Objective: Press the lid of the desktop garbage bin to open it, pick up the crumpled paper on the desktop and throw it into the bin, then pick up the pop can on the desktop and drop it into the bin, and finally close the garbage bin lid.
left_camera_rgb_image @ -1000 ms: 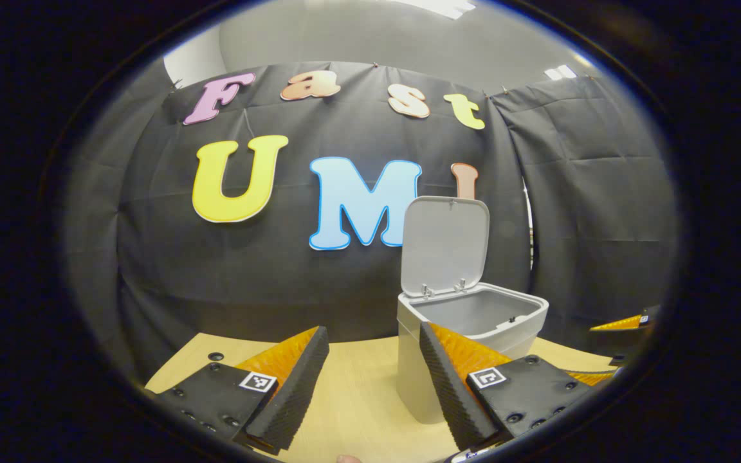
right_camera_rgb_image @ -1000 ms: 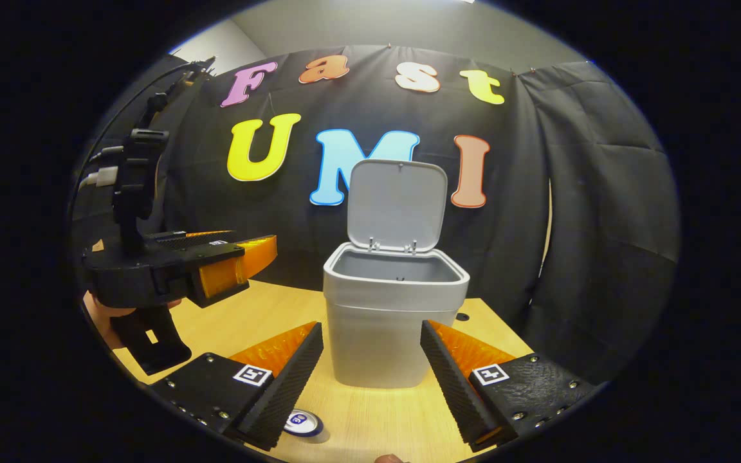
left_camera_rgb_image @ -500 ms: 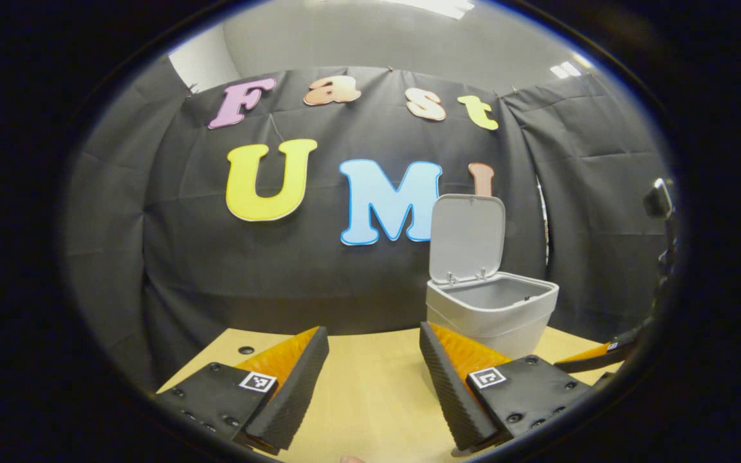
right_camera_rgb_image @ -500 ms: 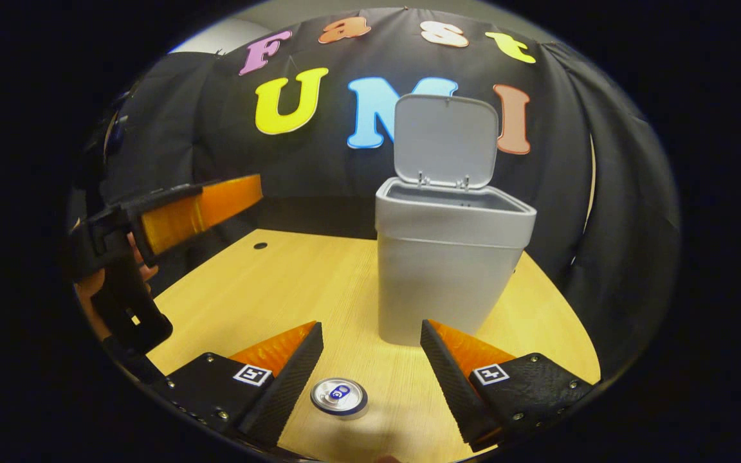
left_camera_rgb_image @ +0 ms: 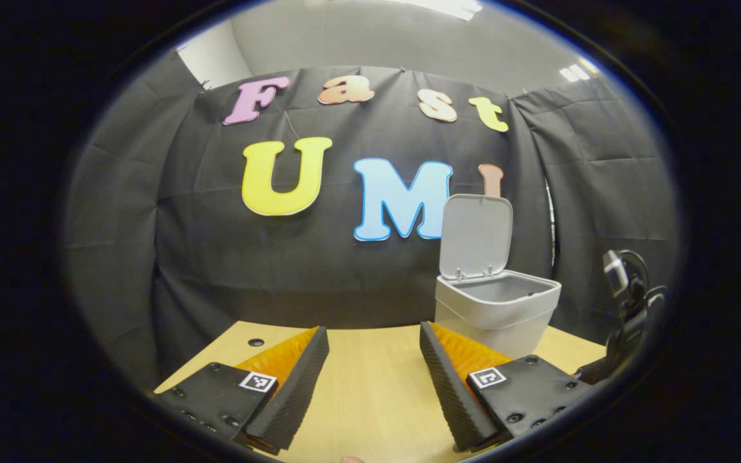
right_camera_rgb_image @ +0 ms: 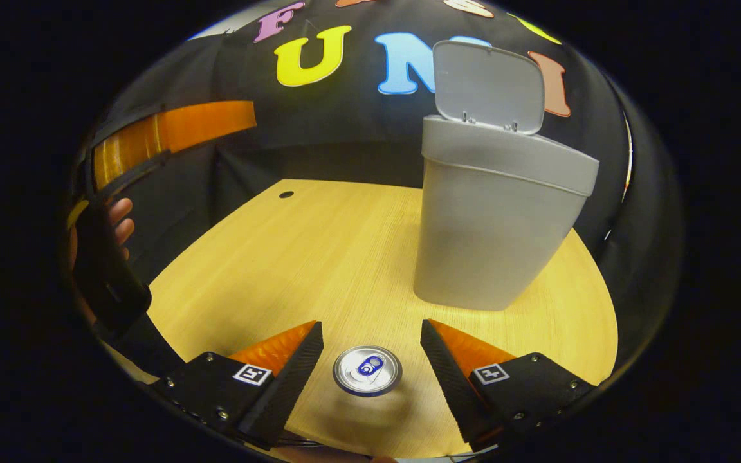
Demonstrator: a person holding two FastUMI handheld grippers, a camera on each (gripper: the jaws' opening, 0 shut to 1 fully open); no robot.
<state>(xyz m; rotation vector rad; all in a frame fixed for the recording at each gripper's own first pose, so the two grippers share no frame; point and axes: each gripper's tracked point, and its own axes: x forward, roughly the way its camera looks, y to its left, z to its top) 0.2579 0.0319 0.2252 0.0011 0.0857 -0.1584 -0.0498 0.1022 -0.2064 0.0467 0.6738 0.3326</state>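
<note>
The grey desktop bin [right_camera_rgb_image: 499, 218] stands on the wooden table with its lid [right_camera_rgb_image: 487, 87] raised upright at the back; in the left gripper view the bin [left_camera_rgb_image: 498, 312] sits to the right, its inside in shadow. An upright pop can [right_camera_rgb_image: 368, 370] shows its silver top between the fingers of my right gripper [right_camera_rgb_image: 370, 366], which hangs open above it, apart from it. My left gripper [left_camera_rgb_image: 374, 379] is open over bare table, with nothing between its fingers. It appears at the left of the right gripper view [right_camera_rgb_image: 171, 128], held by a hand [right_camera_rgb_image: 119, 218].
The wooden table [right_camera_rgb_image: 293, 257] has a small dark hole [right_camera_rgb_image: 286, 193] near its back edge. Black cloth walls close the booth behind and to the right. A cabled part of the other gripper [left_camera_rgb_image: 628, 302] shows at the right edge of the left gripper view.
My right gripper tilted down and moved in over the can, which now lies between its fingers. My left gripper drew back and left, so the bin looks smaller and farther right.
</note>
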